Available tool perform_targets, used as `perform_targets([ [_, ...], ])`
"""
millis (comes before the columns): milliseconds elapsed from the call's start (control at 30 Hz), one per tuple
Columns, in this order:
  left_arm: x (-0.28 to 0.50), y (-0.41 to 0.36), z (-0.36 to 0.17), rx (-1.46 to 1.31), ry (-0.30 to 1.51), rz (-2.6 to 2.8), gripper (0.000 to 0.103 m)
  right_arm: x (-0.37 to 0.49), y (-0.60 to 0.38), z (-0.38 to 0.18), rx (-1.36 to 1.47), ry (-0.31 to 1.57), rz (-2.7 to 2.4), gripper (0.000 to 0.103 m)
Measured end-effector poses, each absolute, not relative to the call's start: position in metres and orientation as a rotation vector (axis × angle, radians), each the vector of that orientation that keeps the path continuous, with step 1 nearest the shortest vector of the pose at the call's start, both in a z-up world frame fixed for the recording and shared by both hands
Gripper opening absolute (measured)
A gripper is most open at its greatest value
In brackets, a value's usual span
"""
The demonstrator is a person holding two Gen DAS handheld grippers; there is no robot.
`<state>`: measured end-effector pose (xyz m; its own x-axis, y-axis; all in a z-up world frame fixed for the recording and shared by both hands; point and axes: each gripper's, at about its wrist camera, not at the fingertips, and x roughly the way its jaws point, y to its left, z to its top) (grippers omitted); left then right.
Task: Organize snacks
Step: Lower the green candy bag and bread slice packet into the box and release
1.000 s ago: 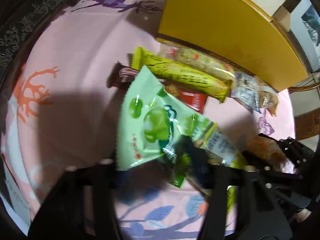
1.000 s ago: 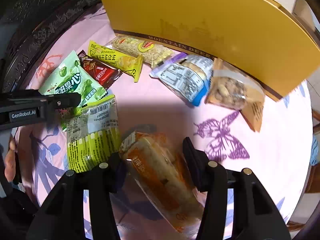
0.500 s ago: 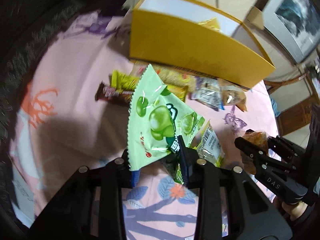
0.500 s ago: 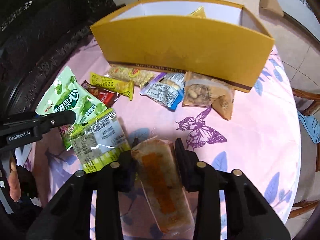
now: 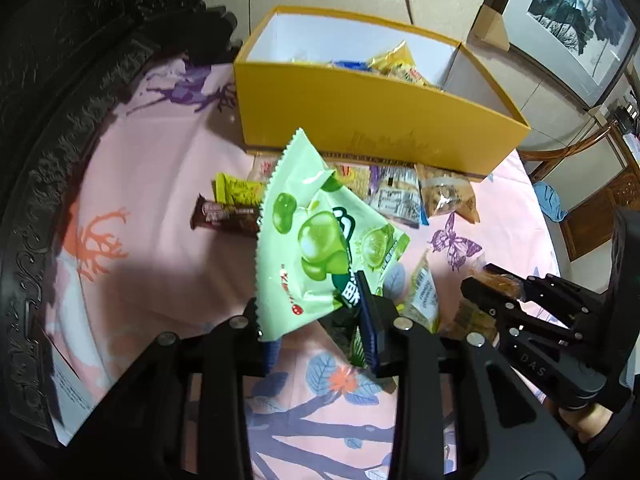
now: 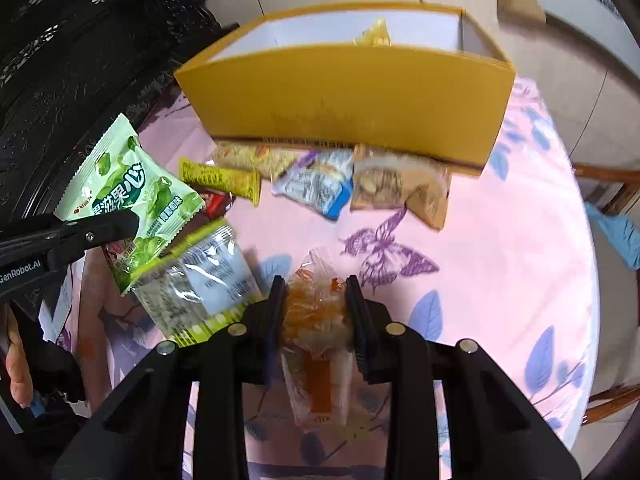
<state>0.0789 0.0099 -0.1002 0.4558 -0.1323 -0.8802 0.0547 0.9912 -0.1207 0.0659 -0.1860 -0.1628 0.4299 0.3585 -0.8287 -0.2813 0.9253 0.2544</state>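
A round desk (image 6: pixel 520 240) under a pink cloth printed with leaves and butterflies carries an open yellow cardboard box (image 6: pixel 360 92) at its far side, a few packets already lying inside it. Along the foot of the box lie a yellow snack bar (image 6: pixel 220 178), a brown chocolate bar (image 5: pixel 224 216), a blue-edged clear packet (image 6: pixel 316 188) and a clear bag of nuts (image 6: pixel 392 188), close together. The left gripper (image 5: pixel 316 320) tilts steeply down toward the desk, its fingers pinching the lower edge of a pale green candy bag (image 5: pixel 312 236), which stands up clear of the cloth. Just beside it, a lime-trimmed clear packet (image 6: pixel 200 280) lies on the cloth. The right gripper (image 6: pixel 316 308) points down likewise, its fingers pressed in on both sides of a clear orange-filled snack wrapper (image 6: pixel 316 320), whose lower end hangs between them. A person's fingertip (image 6: pixel 18 364) shows behind the left gripper.
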Motion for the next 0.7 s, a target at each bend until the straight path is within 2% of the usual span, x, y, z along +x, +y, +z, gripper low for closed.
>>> perform_targets([
  [333,0.074,0.01,-0.102,-0.078,1.085,-0.124,0.032,0.059,-0.198,-0.206,0.071,1.239,0.337,0.034],
  [500,0.073,0.009,-0.104,-0.081,1.09,-0.131,0.032,0.047,-0.202,-0.204,0.053,1.234,0.334,0.036],
  [700,0.071,0.007,-0.103,-0.072,1.078,-0.137,0.032,0.04,-0.206,-0.196,0.074,1.169,0.344,0.031],
])
